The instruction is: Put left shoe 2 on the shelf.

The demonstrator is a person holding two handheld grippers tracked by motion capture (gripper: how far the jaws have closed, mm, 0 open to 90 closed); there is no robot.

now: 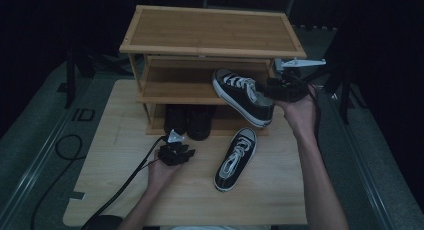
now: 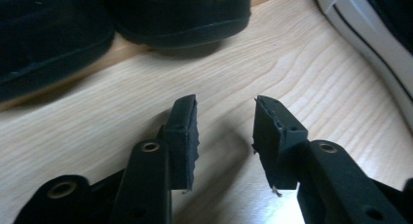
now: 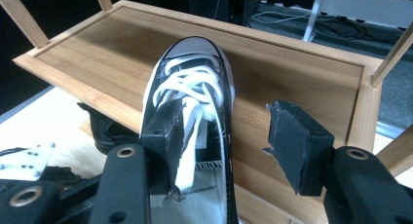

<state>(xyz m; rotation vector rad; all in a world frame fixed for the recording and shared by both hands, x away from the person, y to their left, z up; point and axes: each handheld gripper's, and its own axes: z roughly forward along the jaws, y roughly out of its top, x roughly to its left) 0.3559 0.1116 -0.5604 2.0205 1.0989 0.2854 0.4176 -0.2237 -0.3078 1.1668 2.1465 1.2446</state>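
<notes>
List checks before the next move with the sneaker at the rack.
1. Right gripper let go of sneaker: ok. Jaws apart, one inside the shoe's opening, the other outside, clear of it.
2. Sneaker seated on middle shelf: not ok. Toe over the shelf, heel overhangs the front edge, tilted.
3. Inner jaw free of the laces: cannot tell.
4. Left gripper empty: ok. Open over bare table.
5. Second sneaker reachable: ok. Sole down on the table, before the rack.
6. Shelf room for it: ok. Left part bare.
</notes>
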